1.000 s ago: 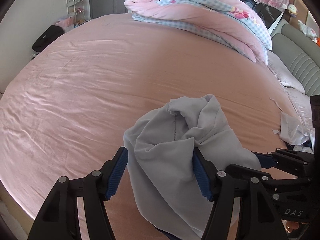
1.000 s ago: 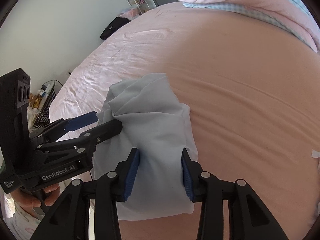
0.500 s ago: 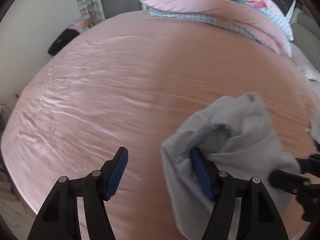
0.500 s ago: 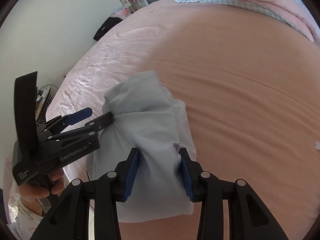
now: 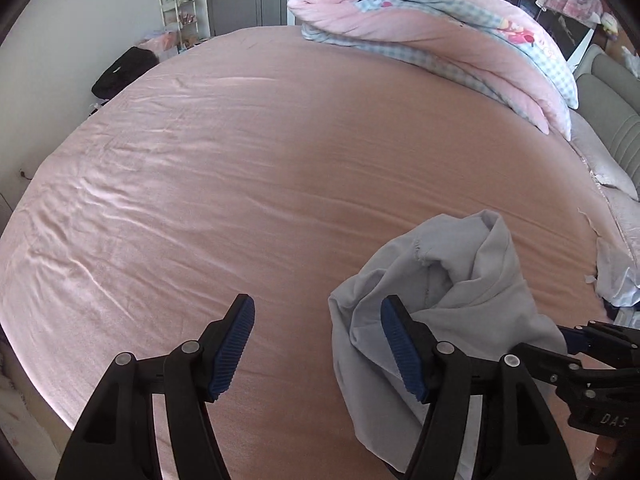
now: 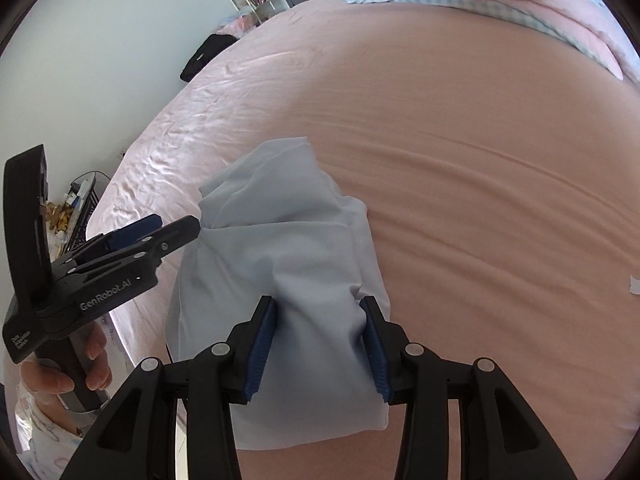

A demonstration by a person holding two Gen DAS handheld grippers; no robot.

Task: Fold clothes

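A crumpled pale grey garment (image 6: 280, 220) lies bunched on the pink bed sheet (image 6: 480, 160). My right gripper (image 6: 318, 310) has its blue pads against a thick fold of the garment's near end. The jaws are opening, with the cloth still between them. In the left wrist view the same garment (image 5: 460, 280) sits to the right of my left gripper (image 5: 317, 306), which is open over bare sheet. Cloth lies behind its right finger (image 5: 400, 344) only. The right wrist view shows the left gripper (image 6: 176, 226) at the garment's left side, held by a hand (image 6: 48, 376).
A rolled pink and checked duvet (image 5: 440, 40) lies along the far side of the bed. More clothes (image 5: 616, 280) are heaped at the right edge near pillows and a grey headboard (image 5: 608, 96). A black bag (image 5: 124, 70) and a white shelf (image 5: 180, 12) stand beyond the bed.
The left gripper has slid left off the garment, which was between its fingers a second ago. The right gripper keeps the fold between jaws that stand slightly wider.
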